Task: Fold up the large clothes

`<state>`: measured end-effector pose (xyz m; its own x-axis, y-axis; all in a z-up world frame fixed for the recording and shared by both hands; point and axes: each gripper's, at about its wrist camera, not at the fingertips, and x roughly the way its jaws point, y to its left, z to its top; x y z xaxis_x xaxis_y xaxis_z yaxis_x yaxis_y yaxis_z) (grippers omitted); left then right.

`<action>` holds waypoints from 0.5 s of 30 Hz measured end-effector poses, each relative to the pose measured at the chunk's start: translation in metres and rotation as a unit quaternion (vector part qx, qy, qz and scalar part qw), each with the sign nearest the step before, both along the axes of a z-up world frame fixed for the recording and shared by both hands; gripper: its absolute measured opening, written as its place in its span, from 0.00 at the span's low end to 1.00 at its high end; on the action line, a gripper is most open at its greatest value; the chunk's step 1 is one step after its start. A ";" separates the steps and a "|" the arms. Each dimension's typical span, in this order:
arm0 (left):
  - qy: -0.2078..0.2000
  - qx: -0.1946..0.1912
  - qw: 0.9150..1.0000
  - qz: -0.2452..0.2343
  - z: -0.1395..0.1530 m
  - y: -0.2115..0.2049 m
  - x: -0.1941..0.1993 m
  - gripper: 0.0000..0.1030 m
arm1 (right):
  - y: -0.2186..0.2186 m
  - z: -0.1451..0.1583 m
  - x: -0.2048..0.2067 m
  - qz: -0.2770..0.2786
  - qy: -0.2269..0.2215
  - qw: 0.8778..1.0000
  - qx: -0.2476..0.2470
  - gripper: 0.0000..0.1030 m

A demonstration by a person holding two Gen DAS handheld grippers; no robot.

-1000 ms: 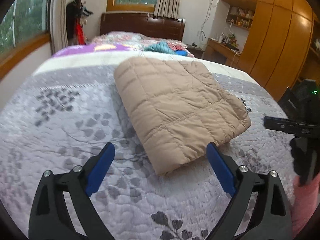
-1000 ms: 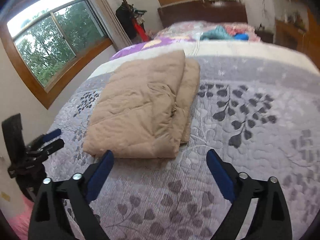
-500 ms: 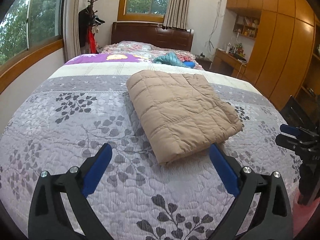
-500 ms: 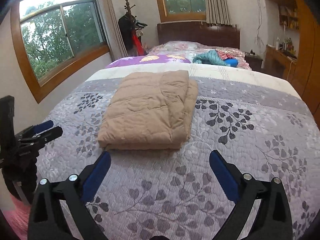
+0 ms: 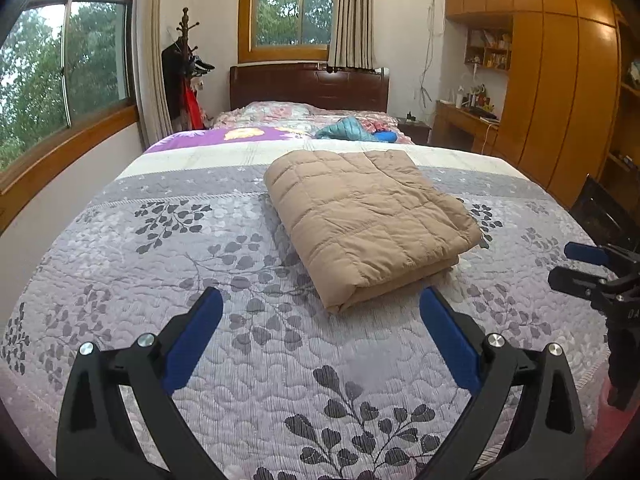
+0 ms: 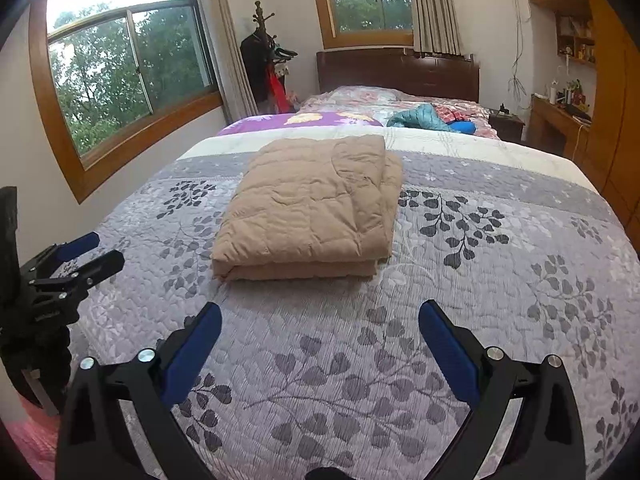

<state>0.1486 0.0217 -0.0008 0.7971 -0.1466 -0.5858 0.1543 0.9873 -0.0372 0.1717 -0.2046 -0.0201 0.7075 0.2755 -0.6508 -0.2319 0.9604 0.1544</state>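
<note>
We looked out over the bed (image 5: 120,264) with its grey leaf-print quilt, and on it the tan quilted garment (image 5: 368,220) lay as a neat rectangular bundle, a little past the middle of the quilt towards the headboard (image 5: 308,84). By our reading the fold itself was done and we were at the step of letting go and standing off.

Our left gripper (image 5: 320,320) hung over bare quilt just short of the bundle's near corner, its blue pads spread wide with nothing between them. Our right gripper (image 6: 320,332) stood the same way, jaws wide and empty, short of the bundle's near edge.

The next move, we judged, called for little: a check that the stack was square, or a reach for another piece, perhaps the teal garment (image 5: 348,128) near the pillows.

As for the bundle (image 6: 312,204), it was puffy, stitched in squares, and doubled over. From the right wrist view we saw two thick layers at the near edge, and a lower layer peeping out along the right side, not quite flush.
</note>
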 end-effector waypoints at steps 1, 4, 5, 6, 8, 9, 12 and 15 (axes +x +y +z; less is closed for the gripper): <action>-0.002 -0.002 1.000 0.000 0.000 0.000 -0.001 0.95 | 0.000 -0.001 -0.001 -0.001 -0.001 1.000 0.000 0.96; -0.003 -0.005 1.000 0.001 -0.001 -0.001 -0.001 0.95 | -0.001 -0.002 -0.003 -0.008 -0.007 1.000 -0.004 0.96; -0.004 -0.003 1.000 0.002 -0.002 -0.002 -0.001 0.95 | -0.001 -0.002 -0.003 -0.011 -0.010 1.000 -0.006 0.96; -0.005 -0.002 1.000 0.002 -0.002 -0.002 -0.001 0.95 | -0.001 -0.002 -0.003 -0.012 -0.010 1.000 -0.007 0.96; -0.003 -0.006 1.000 0.000 -0.004 -0.002 0.000 0.95 | -0.002 -0.002 -0.003 -0.014 -0.011 1.000 -0.005 0.96; -0.002 -0.007 1.000 -0.001 -0.005 -0.002 0.000 0.95 | -0.002 -0.003 -0.003 -0.014 -0.011 1.000 -0.006 0.96; -0.001 -0.009 1.000 0.000 -0.007 0.000 0.002 0.95 | 0.000 -0.004 -0.002 -0.017 -0.012 1.000 -0.014 0.96; 0.000 -0.012 1.000 0.000 -0.009 0.001 0.004 0.95 | 0.002 -0.006 0.000 -0.018 -0.013 1.000 -0.019 0.96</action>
<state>0.1522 0.0232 -0.0098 0.7964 -0.1610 -0.5829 0.1552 0.9860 -0.0603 0.1714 -0.2029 -0.0261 0.7339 0.2250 -0.6409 -0.2007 0.9733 0.1118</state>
